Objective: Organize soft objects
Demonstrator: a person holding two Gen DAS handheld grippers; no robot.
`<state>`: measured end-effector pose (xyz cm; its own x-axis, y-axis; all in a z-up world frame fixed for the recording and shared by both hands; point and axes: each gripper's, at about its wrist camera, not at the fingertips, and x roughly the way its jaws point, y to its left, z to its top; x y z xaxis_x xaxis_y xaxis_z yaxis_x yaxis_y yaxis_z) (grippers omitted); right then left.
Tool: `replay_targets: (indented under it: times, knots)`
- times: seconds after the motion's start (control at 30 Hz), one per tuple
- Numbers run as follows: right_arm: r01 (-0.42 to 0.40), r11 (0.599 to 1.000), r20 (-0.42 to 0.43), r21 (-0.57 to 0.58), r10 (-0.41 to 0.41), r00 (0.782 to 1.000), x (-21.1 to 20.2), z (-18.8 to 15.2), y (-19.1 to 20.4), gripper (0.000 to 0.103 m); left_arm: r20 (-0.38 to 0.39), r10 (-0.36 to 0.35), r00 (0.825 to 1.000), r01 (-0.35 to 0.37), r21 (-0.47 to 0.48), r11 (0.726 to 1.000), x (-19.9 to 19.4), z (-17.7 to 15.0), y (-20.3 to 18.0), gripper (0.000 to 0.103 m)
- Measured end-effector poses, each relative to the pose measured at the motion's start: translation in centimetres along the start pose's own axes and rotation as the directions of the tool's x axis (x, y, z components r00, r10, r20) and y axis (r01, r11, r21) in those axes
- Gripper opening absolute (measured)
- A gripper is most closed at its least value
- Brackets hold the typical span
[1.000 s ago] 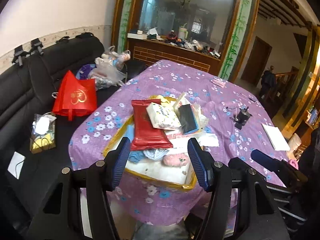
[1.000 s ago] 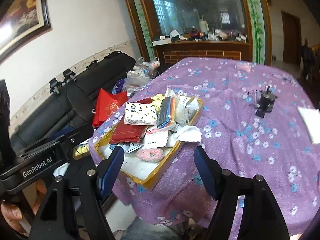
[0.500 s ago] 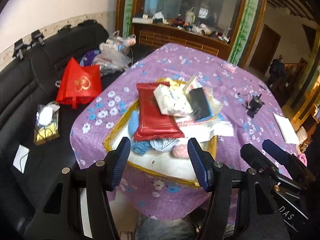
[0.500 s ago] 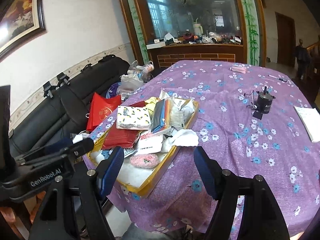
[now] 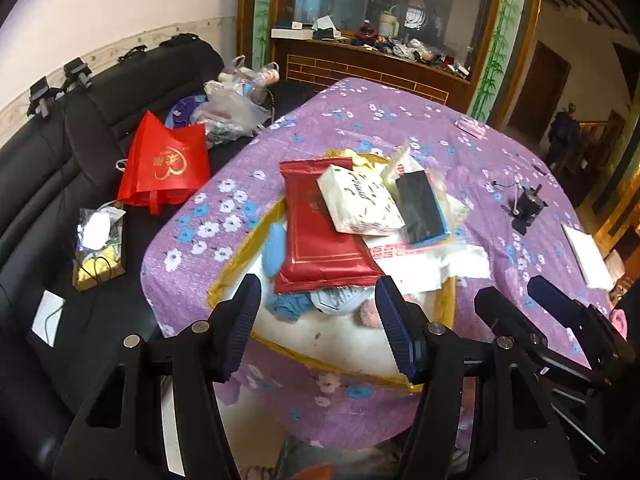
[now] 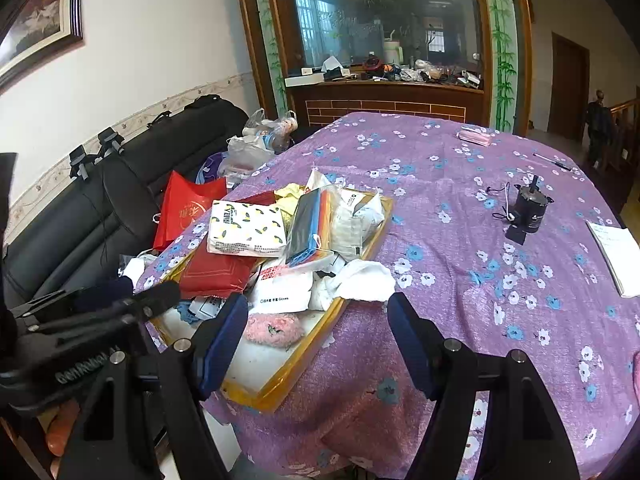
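purple floral table point(image 6: 460, 280), heaped tray point(image 6: 352, 292) at its edge; my left claw point(image 5: 316, 320) and right claw point(image 6: 318, 340) gape empty above it.

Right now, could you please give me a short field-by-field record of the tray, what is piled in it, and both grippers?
surface: purple floral tablecloth
container: yellow-rimmed tray at the table's near left corner
top of pile: lemon-print tissue pack lying on the red foil pack
near end of tray: pink fluffy item, bare white tray floor in front of it
left gripper: open, empty
right gripper: open, empty
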<state>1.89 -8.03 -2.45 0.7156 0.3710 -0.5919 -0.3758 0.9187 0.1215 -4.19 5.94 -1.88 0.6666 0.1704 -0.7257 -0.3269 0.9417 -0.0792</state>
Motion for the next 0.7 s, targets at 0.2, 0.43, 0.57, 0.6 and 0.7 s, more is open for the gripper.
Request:
replay_targets:
  times: [0.2,0.43,0.57,0.6,0.7]
  knots:
    - [-0.016,1.0,-0.012,0.013,0.016,1.0,0.4,-0.1,-0.1,0.072,-0.02,0.037,0.999,-0.036,0.039,0.999,0.3,0.0,-0.4,0.06]
    - [-0.029,0.998,0.003,0.05,0.029,1.0,-0.7,-0.4,-0.2,0.072,-0.029,0.051,0.998,-0.05,0.045,0.998,-0.3,-0.4,-0.1,0.06]
    - [-0.03,0.998,0.018,0.052,0.029,0.999,-1.3,-0.3,-0.2,0.072,-0.013,0.059,0.998,-0.057,0.071,0.996,-0.8,-0.7,-0.5,0.06]
    - [-0.028,0.998,0.021,0.049,0.027,0.999,-1.4,-0.3,-0.1,0.072,-0.001,0.057,0.998,-0.057,0.086,0.995,-1.0,-0.7,-0.8,0.06]
    - [-0.025,0.999,0.021,0.043,0.024,0.999,-1.4,-0.3,0.0,0.072,0.033,0.074,0.997,-0.077,0.13,0.988,-1.4,-1.0,-1.5,0.06]
